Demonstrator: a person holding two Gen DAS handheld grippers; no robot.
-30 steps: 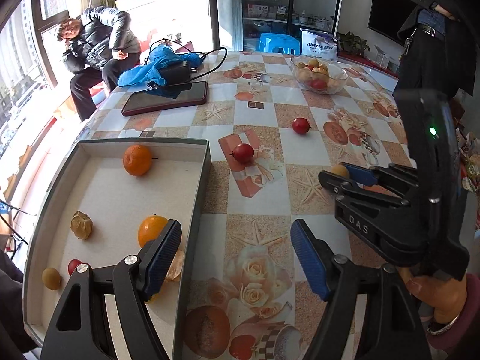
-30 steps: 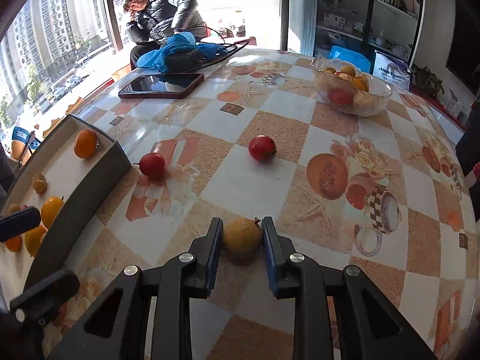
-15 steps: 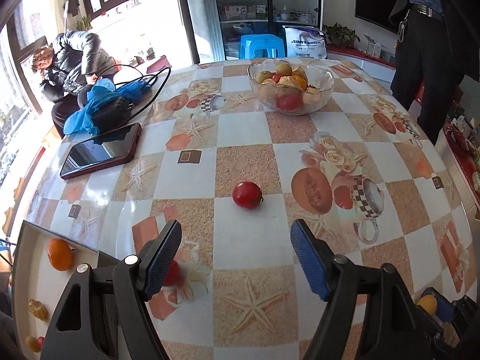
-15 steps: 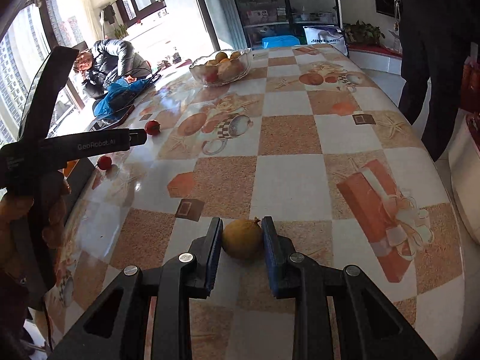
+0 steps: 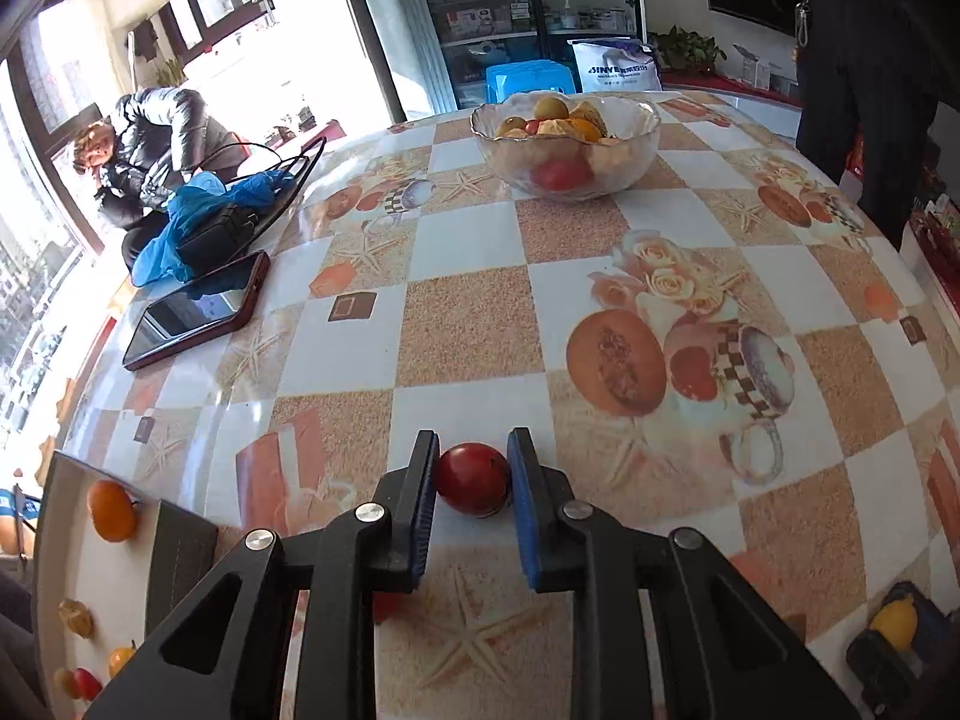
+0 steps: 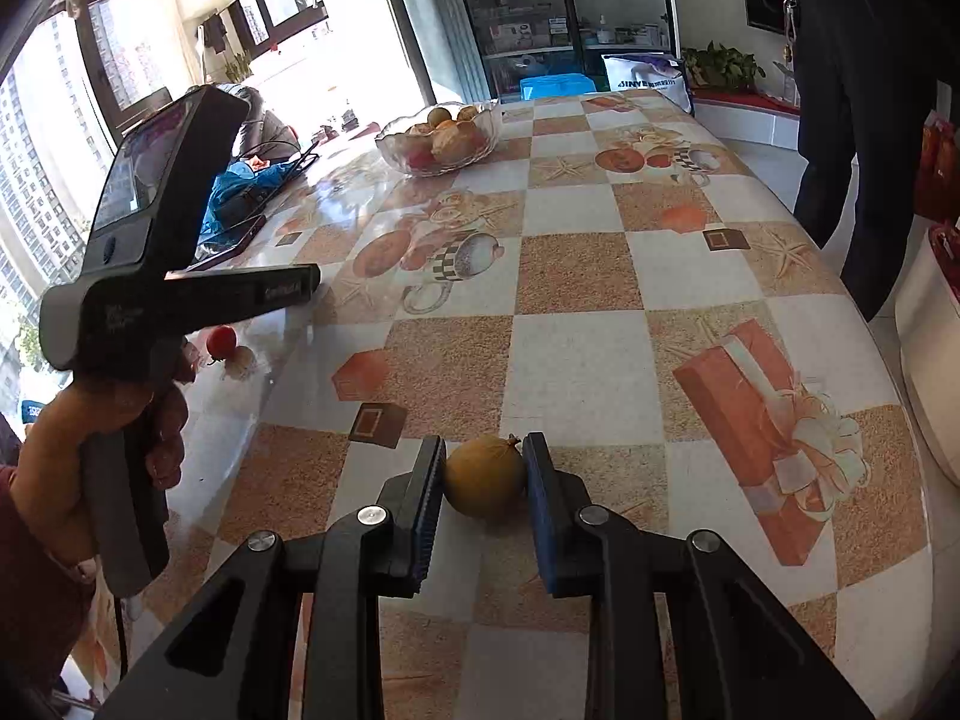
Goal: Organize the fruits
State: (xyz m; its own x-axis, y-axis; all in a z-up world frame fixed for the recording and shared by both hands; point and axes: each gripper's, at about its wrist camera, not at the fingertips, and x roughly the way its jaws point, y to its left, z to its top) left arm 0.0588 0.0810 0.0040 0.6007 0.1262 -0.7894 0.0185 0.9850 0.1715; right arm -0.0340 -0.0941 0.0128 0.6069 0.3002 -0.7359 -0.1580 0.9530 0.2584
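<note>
**Both hand-held grippers loaded, the tray to the left**

Between the blue pads of our left hand-held gripper (image 5: 471, 480) sits a small red fruit (image 5: 472, 478), and the pads are clamped on it from both sides. The fruit is at the very tips of the fingers, low against the tabletop (image 5: 468, 324); we cannot tell if it is already lifted. It is round, smooth and shiny, dark red, so it has no long axis that matters for the grip.

Our right hand-held gripper (image 6: 485, 480) is clamped in the same way on a yellow-brown fruit (image 6: 485, 476), round with a small dry tip on top and a dull skin. It also stays just above or on the tabletop.

The relation that decides the next move, in our judgement, is the side where the tray (image 5: 180, 552) lies. From the left hand-held gripper the tray is close, down and to the left, at the tabletop's edge. It holds an orange fruit (image 5: 111, 510) and a few smaller pieces. The left hand is clearly nearer to it; the right one is further along the tabletop, so we would expect the red fruit to go in first.

Further out a glass bowl (image 5: 567, 144) with mixed fruit stands at the far side, well apart from both hand-held grippers, and a phone (image 5: 195, 312) lies to the left. One more red fruit (image 6: 221, 341) rests alone on the tabletop near the left hand.
</note>
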